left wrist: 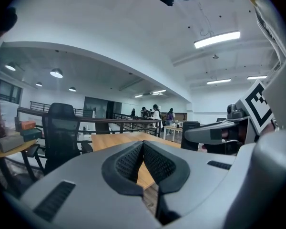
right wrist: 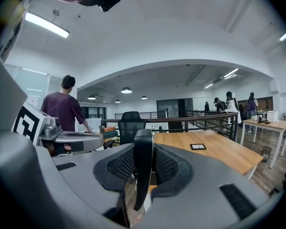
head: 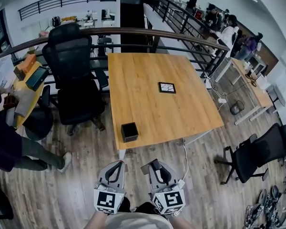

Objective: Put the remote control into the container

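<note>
My right claw is clamped on the remote, which stands on edge between the pads. My left claw is pressed together with nothing in it. Both hang over the floor, just short of the counter. The container, a black box, sits near the counter's near edge, apart from the remote.

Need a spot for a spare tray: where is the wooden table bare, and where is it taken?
The table is mostly bare: the whole far part toward the railing, the left strip beside the office chair, and the near right corner. Only the black container at the near left corner and the small tile right of centre take room.
</note>
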Demonstrator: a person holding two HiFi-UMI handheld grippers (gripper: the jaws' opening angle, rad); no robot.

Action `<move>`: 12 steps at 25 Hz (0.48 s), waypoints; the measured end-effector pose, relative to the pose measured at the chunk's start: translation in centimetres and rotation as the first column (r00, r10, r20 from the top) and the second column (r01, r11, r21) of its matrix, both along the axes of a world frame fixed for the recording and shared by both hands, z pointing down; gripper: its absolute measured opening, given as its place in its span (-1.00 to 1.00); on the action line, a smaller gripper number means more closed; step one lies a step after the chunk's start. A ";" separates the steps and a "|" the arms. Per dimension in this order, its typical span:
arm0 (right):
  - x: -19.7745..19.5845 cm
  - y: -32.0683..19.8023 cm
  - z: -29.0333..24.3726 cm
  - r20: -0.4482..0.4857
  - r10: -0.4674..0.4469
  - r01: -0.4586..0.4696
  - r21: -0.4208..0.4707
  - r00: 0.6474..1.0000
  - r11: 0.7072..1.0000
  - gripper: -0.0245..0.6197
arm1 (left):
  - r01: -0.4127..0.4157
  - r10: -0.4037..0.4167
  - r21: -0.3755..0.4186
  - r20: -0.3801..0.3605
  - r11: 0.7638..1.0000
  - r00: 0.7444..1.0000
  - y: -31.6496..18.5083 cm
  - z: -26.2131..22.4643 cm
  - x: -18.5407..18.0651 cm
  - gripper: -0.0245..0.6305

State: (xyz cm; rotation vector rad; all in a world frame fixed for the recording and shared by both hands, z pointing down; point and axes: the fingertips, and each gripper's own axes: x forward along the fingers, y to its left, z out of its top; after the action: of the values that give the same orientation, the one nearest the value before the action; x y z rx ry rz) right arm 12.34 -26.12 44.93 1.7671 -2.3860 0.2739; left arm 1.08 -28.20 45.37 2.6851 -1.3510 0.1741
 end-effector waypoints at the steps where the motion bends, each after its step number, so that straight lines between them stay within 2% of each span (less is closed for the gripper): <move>1: -0.2 -0.7 -0.1 -0.002 0.006 -0.006 0.003 1.000 1.000 -0.60 | -0.001 0.001 0.014 -0.013 1.000 1.000 -0.9 -0.3 -0.3 -0.89; 7: -1.2 -3.8 -0.4 -0.016 0.012 -0.012 0.008 1.000 1.000 -0.60 | 0.020 -0.016 0.056 -0.073 0.998 0.997 -4.2 -1.3 -1.8 -0.89; 12: -1.7 -6.0 -0.2 -0.019 0.010 -0.010 0.009 1.000 1.000 -0.60 | 0.024 -0.021 0.040 -0.068 0.999 0.997 -5.8 -0.3 -2.4 -0.89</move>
State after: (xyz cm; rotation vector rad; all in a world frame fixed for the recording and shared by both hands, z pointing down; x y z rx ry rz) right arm 10.65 -32.12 44.73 1.7772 -2.3696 0.2469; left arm -1.30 -33.96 45.07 2.6809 -1.3790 0.0531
